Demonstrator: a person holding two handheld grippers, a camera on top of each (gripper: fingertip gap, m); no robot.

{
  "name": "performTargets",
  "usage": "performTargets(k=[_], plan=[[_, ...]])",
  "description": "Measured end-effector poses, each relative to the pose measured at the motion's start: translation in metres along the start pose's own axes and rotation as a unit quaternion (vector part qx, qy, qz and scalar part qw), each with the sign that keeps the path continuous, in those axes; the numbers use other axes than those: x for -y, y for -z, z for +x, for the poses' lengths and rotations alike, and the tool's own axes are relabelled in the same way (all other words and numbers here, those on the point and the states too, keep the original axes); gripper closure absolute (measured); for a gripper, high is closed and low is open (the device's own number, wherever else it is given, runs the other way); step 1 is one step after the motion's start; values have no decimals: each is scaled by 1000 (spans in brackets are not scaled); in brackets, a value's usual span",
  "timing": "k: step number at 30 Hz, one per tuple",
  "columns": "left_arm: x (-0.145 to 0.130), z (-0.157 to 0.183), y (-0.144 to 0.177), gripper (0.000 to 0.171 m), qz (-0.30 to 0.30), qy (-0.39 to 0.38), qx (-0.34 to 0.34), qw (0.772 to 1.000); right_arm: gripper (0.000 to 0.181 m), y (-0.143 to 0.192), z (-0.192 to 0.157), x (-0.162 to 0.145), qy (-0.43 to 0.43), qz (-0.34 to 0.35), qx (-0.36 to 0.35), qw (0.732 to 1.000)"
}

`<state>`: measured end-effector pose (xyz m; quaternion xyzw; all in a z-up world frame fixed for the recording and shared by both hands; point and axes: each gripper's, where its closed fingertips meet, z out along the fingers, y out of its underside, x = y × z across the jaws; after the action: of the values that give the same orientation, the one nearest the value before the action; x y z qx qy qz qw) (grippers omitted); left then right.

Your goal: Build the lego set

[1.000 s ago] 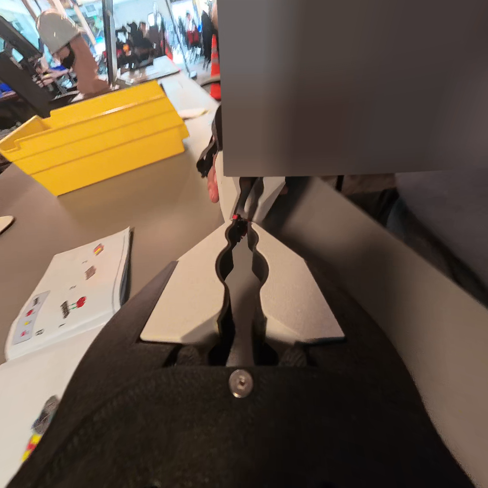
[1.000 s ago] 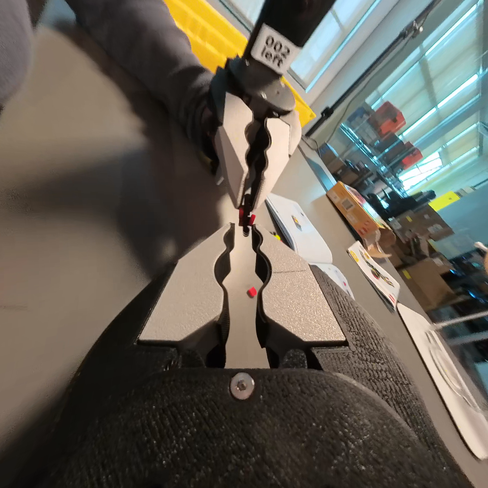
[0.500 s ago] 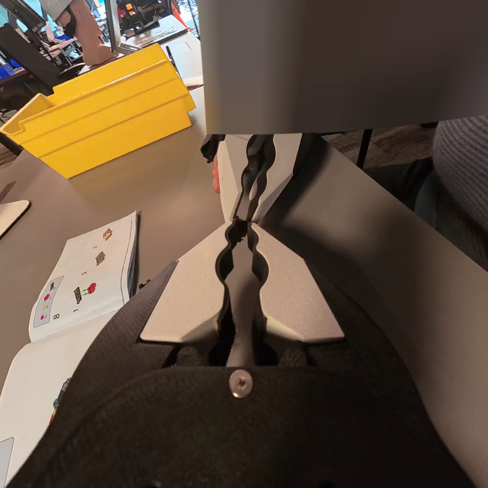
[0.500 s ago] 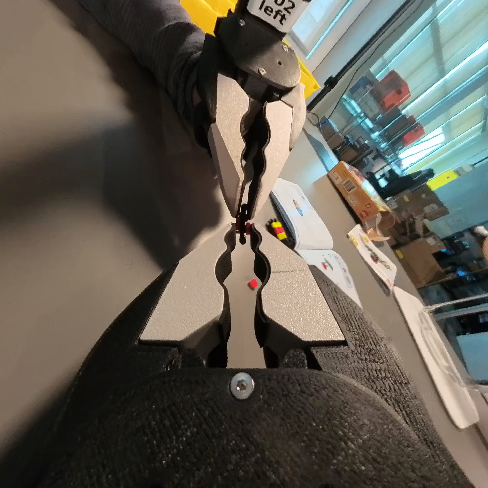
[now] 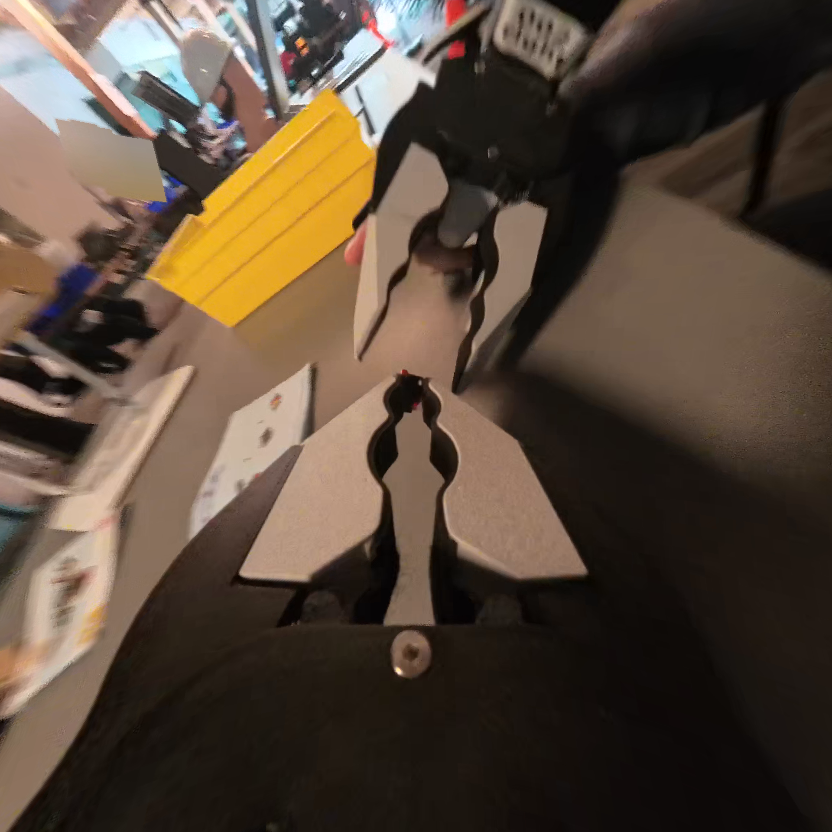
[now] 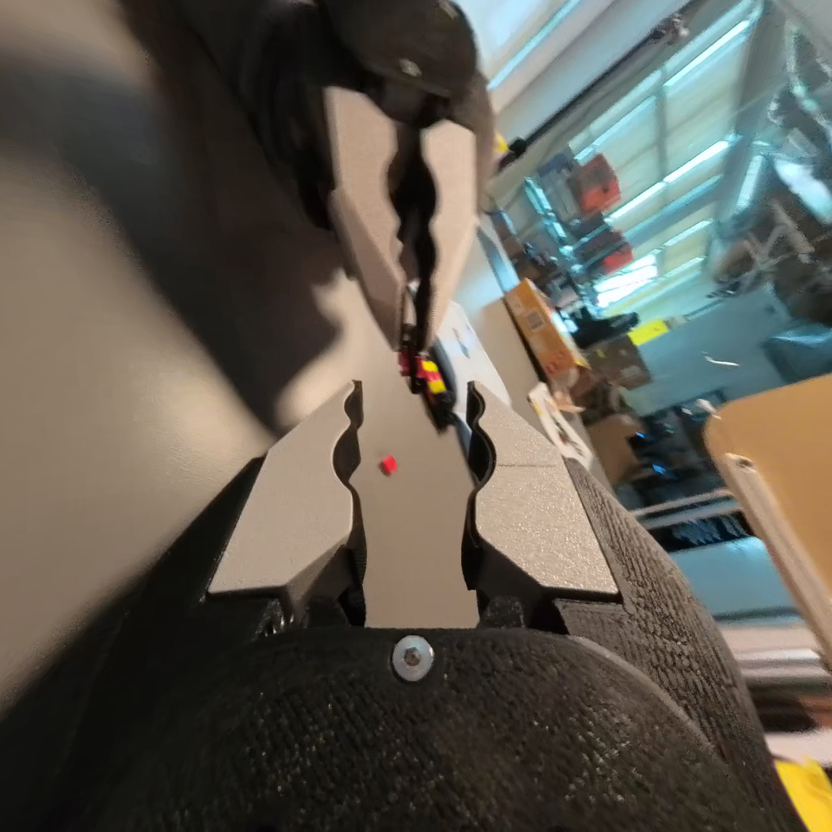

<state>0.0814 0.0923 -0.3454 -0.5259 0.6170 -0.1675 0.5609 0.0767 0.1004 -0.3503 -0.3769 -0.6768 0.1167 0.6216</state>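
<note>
— Where is the lego piece?
— Pinched at the tips of the left gripper, a small black-and-red lego piece held above the grey table.
— And the right gripper?
— Fingers spread wide, holding nothing, just apart from the piece. A loose red brick lies on the table; a yellow bin stands beyond.

Heavy motion blur, bright window daylight, dark tabletop shadows, wide-angle edge distortion
</note>
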Motion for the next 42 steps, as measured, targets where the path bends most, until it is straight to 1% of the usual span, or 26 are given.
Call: performTargets(k=[2, 3, 5, 6, 7, 8, 11, 14, 19, 23, 25, 26, 28, 30, 32, 33, 34, 35, 38, 39, 42], plan=[[-15, -5, -2, 165, -48, -105, 53, 992, 137, 3, 12, -4, 2, 1, -24, 1000], [-23, -7, -3, 165, -75, -167, 77, 980, 138, 5, 20, -8, -4, -1, -44, 999], [-34, -11, -5, 165, -124, -290, 117, 942, 148, 12, 46, -13, -33, 5, -103, 994], [-39, -13, -5, 165, -143, -338, 131, 921, 153, 15, 58, -15, -55, 14, -128, 990], [-38, -16, -5, 165, -150, -369, 151, 905, 156, 18, 69, -18, -82, 23, -148, 985], [-37, -19, -4, 165, -155, -386, 163, 895, 160, 21, 81, -22, -105, 29, -167, 980], [-41, -21, -4, 165, -167, -370, 167, 898, 171, 20, 105, -41, -134, 23, -201, 970], [-43, -29, -3, 165, -180, -367, 190, 892, 176, 8, 123, -55, -118, 13, -217, 969], [-44, -45, 1, 164, -207, -389, 241, 865, 178, -23, 146, -72, -104, 14, -215, 971], [-44, -73, 8, 165, -235, -377, 311, 840, 179, -38, 161, -76, -137, 39, -213, 967], [-43, -85, 4, 165, -250, -360, 336, 833, 178, -35, 164, -72, -164, 66, -204, 963], [-40, -89, 0, 165, -257, -361, 349, 826, 174, -29, 166, -62, -183, 107, -199, 957], [-30, -93, -12, 165, -256, -386, 366, 807, 159, -16, 166, -40, -229, 204, -163, 938], [-24, -100, -24, 165, -254, -409, 380, 790, 144, -6, 164, -28, -280, 264, -112, 916], [-20, -111, -30, 165, -249, -413, 401, 779, 137, 0, 151, -17, -306, 303, -31, 902], [-16, -117, -32, 165, -238, -406, 412, 780, 135, 2, 148, -15, -323, 314, -2, 893], [-12, -122, -34, 165, -223, -394, 422, 785, 134, 4, 148, -16, -346, 323, 22, 881], [-8, -125, -36, 165, -206, -377, 429, 794, 134, 4, 149, -18, -377, 331, 42, 864], [8, -126, -37, 165, -152, -354, 442, 810, 134, 2, 148, -25, -474, 342, 131, 801], [13, -122, -37, 165, -137, -355, 442, 813, 134, -1, 146, -27, -492, 337, 151, 788], [24, -112, -33, 165, -100, -361, 439, 817, 141, 0, 142, -26, -490, 337, 171, 786]])
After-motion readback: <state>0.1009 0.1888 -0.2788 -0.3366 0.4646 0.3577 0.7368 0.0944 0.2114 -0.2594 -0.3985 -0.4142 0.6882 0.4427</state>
